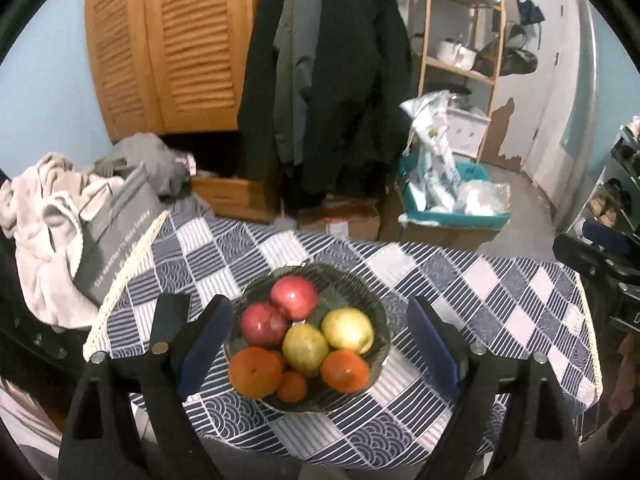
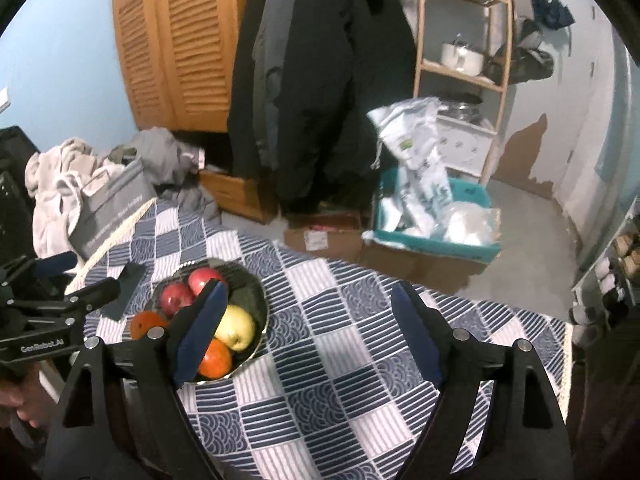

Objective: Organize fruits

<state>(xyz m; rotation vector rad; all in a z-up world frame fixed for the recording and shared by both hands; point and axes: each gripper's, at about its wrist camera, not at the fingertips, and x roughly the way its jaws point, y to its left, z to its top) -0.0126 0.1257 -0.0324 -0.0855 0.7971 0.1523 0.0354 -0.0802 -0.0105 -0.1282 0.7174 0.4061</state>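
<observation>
Fruit is gathered in the glass bowl point(image 1: 306, 336) at the worktop's point(image 1: 500, 304) centre: apples at 12 o'clock, pears at 3, oranges at 6. Both the left gripper point(image 1: 320, 344) and right gripper point(image 2: 308, 332) are held wide and empty above. Sorting is judged complete; only withdrawal remains.

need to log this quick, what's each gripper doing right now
left gripper: open, holding nothing, above the fruit bowl.
right gripper: open, holding nothing, over the checked tablecloth.

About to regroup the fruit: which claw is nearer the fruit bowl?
Left. The left claw hangs open with the fruit bowl framed between its fingers. The right claw is open off to the bowl's right, over bare tablecloth.
</observation>
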